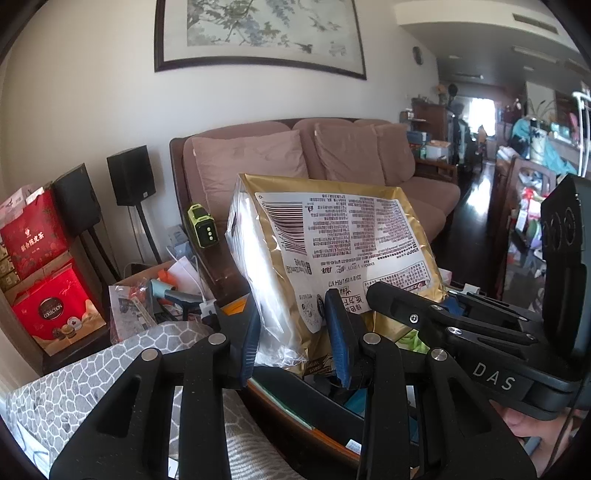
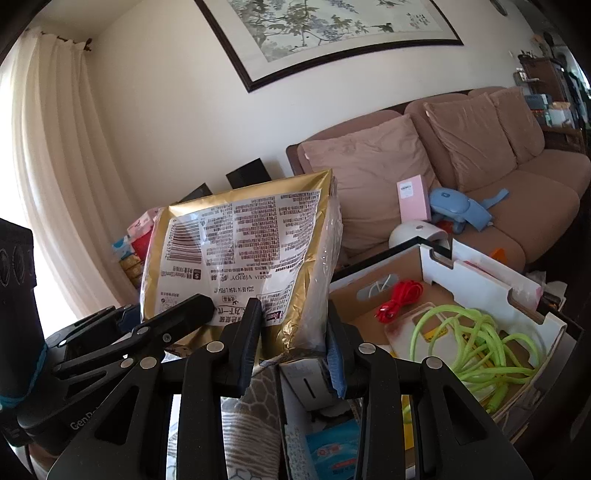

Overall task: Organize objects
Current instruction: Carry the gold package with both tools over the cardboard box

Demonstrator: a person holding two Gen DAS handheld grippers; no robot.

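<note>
Behind everything we see a long brown sofa (image 1: 354,158) under a framed painting (image 1: 258,33), with a pale curtain (image 2: 55,166) off to the side in the right wrist view. Next in size is an open cardboard box (image 2: 491,280) below and beside the sofa, holding a coil of bright green cord (image 2: 476,339) and a smaller red cable (image 2: 400,299).

In front of the sofa, raised in the air, is the gold packet (image 1: 332,251) with a white printed label and barcode, its clear plastic side showing white contents. We hold it between both tools, each at a bottom corner. The left hand-held gripper (image 1: 295,339) has its blue pads pressed against the packet's lower edge on the clear side, so it is clamped on the packet. The right hand-held gripper (image 2: 291,350) is likewise closed on the packet's other lower corner, the foil crumpled between its pads.

Smaller things sit on the sofa seat: a blue device (image 2: 458,210), a pink box (image 2: 413,201) standing upright beside it, and a white dome (image 2: 417,232) just in front.
</note>
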